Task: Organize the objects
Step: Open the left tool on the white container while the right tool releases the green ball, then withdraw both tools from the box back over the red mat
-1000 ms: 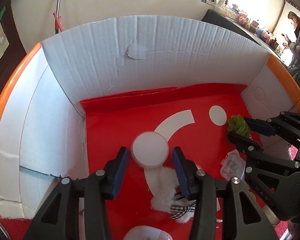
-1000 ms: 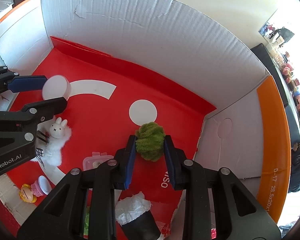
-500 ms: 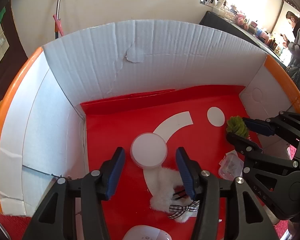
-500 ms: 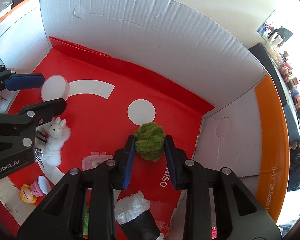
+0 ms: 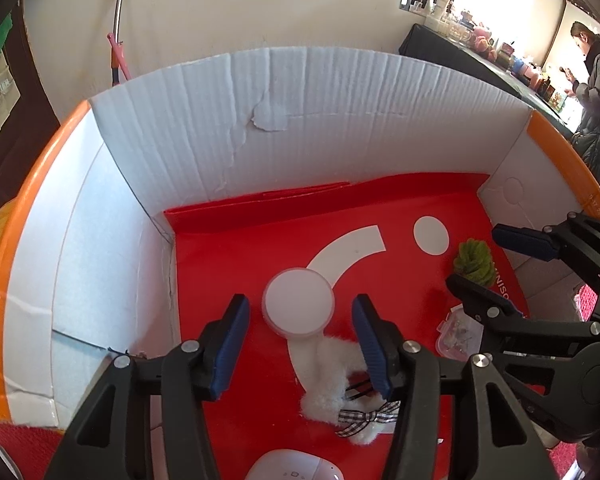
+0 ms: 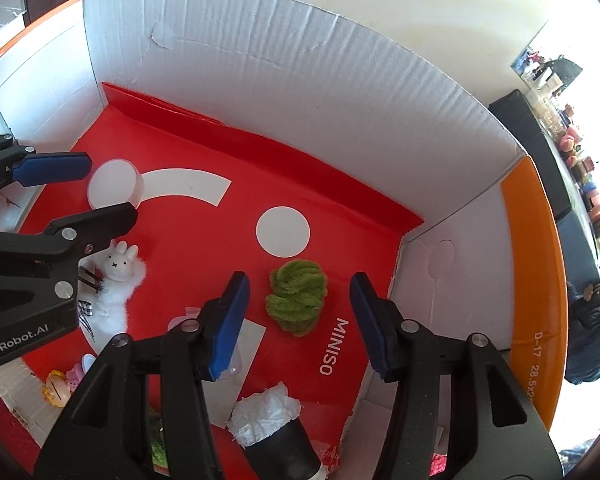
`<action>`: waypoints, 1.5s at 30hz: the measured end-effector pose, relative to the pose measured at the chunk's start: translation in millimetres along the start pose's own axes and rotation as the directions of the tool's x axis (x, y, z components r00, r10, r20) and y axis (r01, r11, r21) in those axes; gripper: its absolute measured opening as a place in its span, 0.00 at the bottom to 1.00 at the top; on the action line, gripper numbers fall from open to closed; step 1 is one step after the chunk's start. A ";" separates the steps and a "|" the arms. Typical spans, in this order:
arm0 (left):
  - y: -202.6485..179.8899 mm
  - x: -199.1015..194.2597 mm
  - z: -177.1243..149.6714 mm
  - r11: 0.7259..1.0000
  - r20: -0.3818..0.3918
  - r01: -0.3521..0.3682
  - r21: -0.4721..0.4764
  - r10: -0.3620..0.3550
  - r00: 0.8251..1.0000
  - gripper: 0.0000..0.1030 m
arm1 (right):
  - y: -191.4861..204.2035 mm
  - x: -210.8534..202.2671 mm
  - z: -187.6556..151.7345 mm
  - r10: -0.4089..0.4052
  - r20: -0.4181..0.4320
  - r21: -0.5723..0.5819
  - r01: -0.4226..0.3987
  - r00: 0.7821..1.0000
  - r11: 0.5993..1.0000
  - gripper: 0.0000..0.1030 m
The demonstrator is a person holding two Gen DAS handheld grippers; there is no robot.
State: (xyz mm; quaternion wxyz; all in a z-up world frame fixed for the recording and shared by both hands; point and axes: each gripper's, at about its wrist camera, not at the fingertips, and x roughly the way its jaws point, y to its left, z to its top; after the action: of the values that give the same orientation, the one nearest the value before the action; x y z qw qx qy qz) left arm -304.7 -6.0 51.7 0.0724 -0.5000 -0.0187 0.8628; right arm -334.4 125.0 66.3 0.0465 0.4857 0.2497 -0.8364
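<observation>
Green yarn bundle [image 6: 297, 297] lies on the red floor of the cardboard box [image 6: 260, 56], between the opening right tongs [image 6: 296, 316], untouched. Left tongs [image 5: 300, 344] stand parted, clear of the white round tin [image 5: 298, 302]. Both items appear placed; a black cup [image 6: 278, 436] likely remains.

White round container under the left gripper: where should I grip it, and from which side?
Grip the white round container across its side wall, probably coming straight down from above. It lies flat on the red liner, round, between the left gripper fingers; keep clear of the white plush rabbit beside it.
</observation>
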 end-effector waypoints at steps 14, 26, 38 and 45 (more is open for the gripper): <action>-3.6 -27.4 -1.6 1.000 0.070 0.016 -0.019 -0.015 0.997 0.57 | -2.2 -30.7 3.8 -0.004 0.075 0.029 0.002 0.997 1.000 0.54; -2.5 -71.2 -19.7 0.999 0.170 0.024 -0.042 -0.017 0.985 0.64 | -0.7 -73.7 -12.9 -0.019 0.176 0.047 0.010 0.984 0.999 0.63; 4.9 -133.3 -73.3 0.995 0.311 0.046 -0.089 -0.016 0.950 0.71 | 16.8 -131.5 -68.1 -0.032 0.303 0.087 0.006 0.952 0.996 0.70; -3.5 -172.7 -120.8 0.994 0.419 0.047 -0.096 -0.003 0.908 0.79 | 24.7 -161.0 -113.9 -0.040 0.400 0.150 -0.022 0.916 0.988 0.80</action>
State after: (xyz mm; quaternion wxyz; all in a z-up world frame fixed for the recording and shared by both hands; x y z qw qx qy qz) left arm -115.3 -32.2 140.3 0.0518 -0.3067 -0.0849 0.9466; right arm -152.2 129.7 145.7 0.0558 0.3048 0.1726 -0.9350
